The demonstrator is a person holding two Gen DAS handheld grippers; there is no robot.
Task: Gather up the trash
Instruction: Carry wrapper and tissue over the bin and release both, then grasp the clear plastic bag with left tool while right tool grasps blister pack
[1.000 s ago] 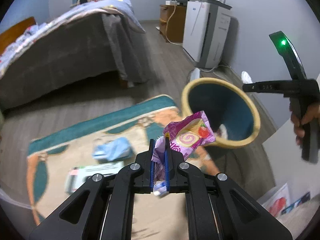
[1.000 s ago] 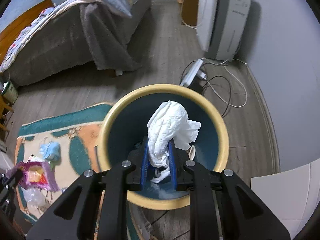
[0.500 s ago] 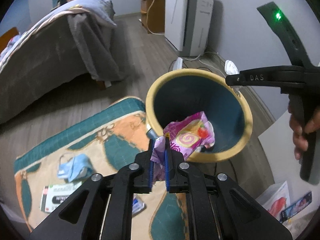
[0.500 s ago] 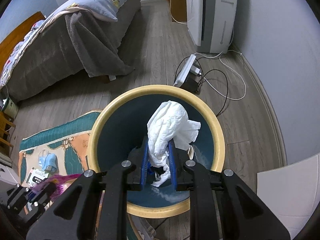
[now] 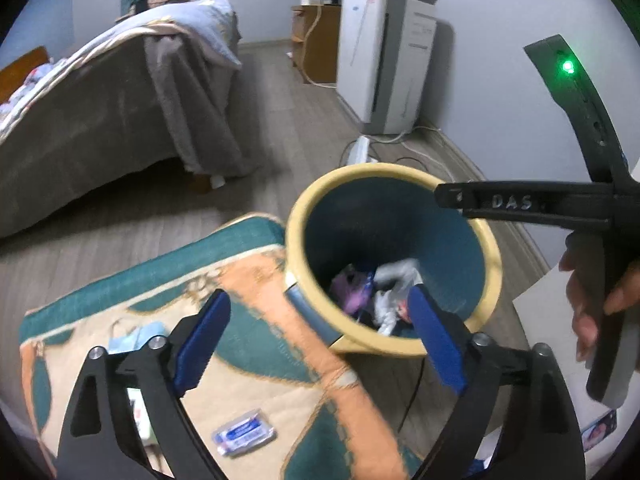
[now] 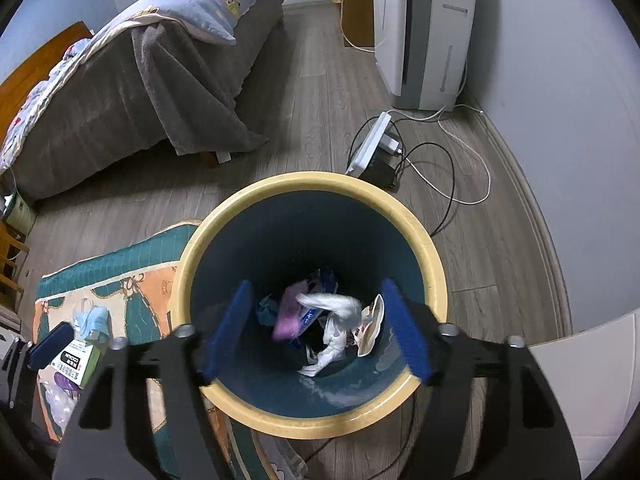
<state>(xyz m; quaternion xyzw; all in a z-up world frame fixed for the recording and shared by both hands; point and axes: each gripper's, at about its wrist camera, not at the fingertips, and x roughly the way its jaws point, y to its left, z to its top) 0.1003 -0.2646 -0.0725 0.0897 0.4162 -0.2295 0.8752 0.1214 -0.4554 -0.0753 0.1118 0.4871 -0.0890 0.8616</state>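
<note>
A round bin with a cream rim (image 5: 494, 276) (image 6: 438, 276) and dark blue inside stands on the wood floor at the rug's edge. A pink wrapper (image 6: 290, 316) (image 5: 352, 288) and a white crumpled tissue (image 6: 340, 320) (image 5: 394, 284) lie blurred inside it among other scraps. My left gripper (image 5: 318, 340) is open and empty beside the bin's near rim. My right gripper (image 6: 316, 332) is open and empty directly above the bin's mouth.
A patterned rug (image 5: 248, 344) holds a blue face mask (image 6: 92, 320), a small carton (image 6: 76, 360) and a flat packet (image 5: 244, 434). A bed (image 6: 132, 80) lies at the back left. A white appliance (image 6: 424, 28), a power strip (image 6: 370, 142) and cables are behind the bin.
Both grippers have opened. The pink wrapper has left my left gripper and the white tissue has left my right gripper; both are now down inside the bin.
</note>
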